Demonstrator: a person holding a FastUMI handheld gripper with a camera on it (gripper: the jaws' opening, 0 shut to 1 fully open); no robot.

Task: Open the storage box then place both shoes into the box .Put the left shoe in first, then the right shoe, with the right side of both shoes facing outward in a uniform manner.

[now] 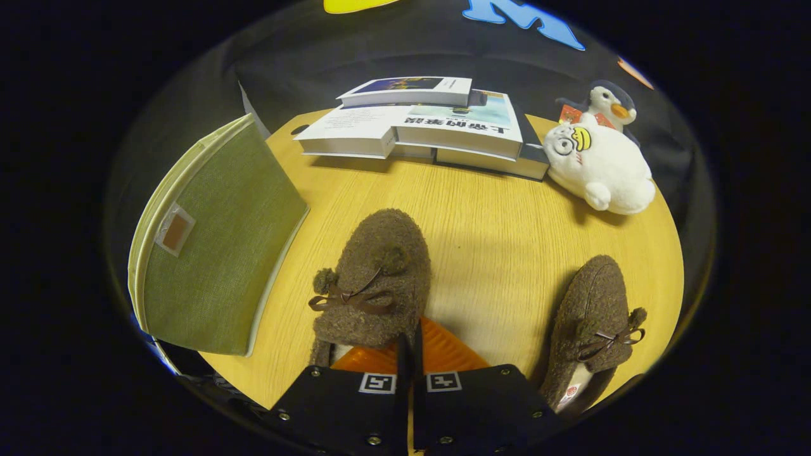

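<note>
bare wooden table (500,234) lies open at twelve between the fuzzy brown shoes (374,278); green fabric storage box (215,253) blocks ten, stacked white books (418,126) beyond.

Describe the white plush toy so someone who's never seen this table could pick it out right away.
On the round wooden table, look past the shut tongs and the two brown fuzzy shoes to the far side, beside the stack of books. The white plush toy lies there; unlike the smaller penguin behind it, it is all white with a yellow beak.

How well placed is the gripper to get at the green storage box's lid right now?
Probably reachable: the storage box sits beside the gripper, nothing between. Its fingers look closed, at the nearer shoe.
</note>
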